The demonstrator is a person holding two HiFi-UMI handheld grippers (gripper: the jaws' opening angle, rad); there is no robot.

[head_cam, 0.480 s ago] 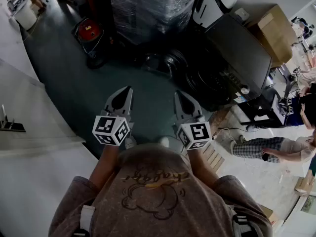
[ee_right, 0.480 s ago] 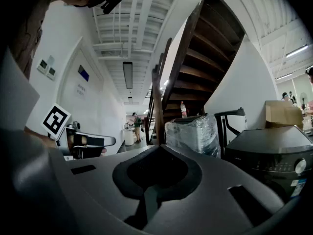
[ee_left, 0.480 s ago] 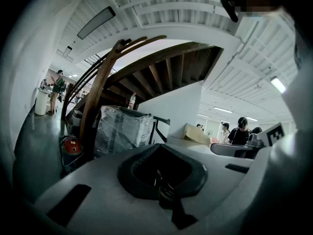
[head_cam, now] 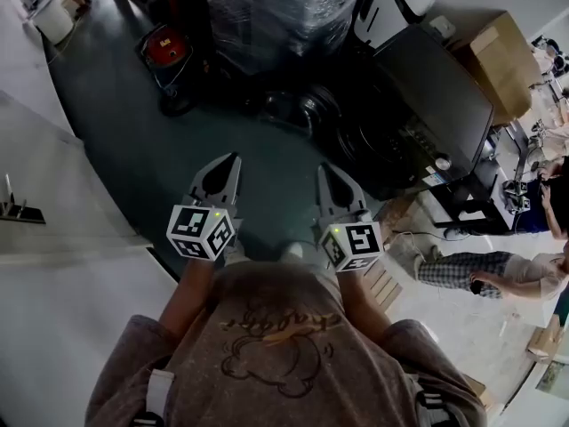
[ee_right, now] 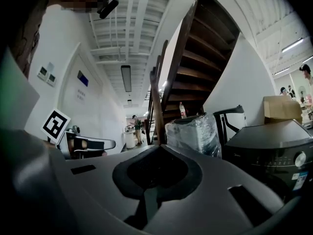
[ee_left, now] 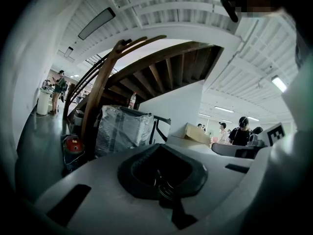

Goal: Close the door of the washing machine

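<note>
The dark washing machine (head_cam: pixel 433 105) stands at the right of the head view, its front facing left. Its round door (head_cam: pixel 298 112) hangs open beside the drum opening (head_cam: pixel 373 149). My left gripper (head_cam: pixel 233 161) and right gripper (head_cam: pixel 322 168) are side by side in front of my chest, both shut and empty, a good way short of the door. In the right gripper view the machine (ee_right: pixel 274 151) shows at the right behind the shut jaws of my right gripper (ee_right: pixel 159 147). In the left gripper view my left gripper (ee_left: pixel 159 146) is shut too.
A plastic-wrapped pallet load (head_cam: pixel 276 7) stands behind the machine, and a red canister (head_cam: pixel 160 47) sits on the floor at the left. A cardboard box (head_cam: pixel 498 60) lies beyond the machine. A person (head_cam: pixel 480 269) is at the right. A white counter (head_cam: pixel 53 212) runs along the left.
Both grippers keep the same place and stay shut. The head view has shifted only slightly.
</note>
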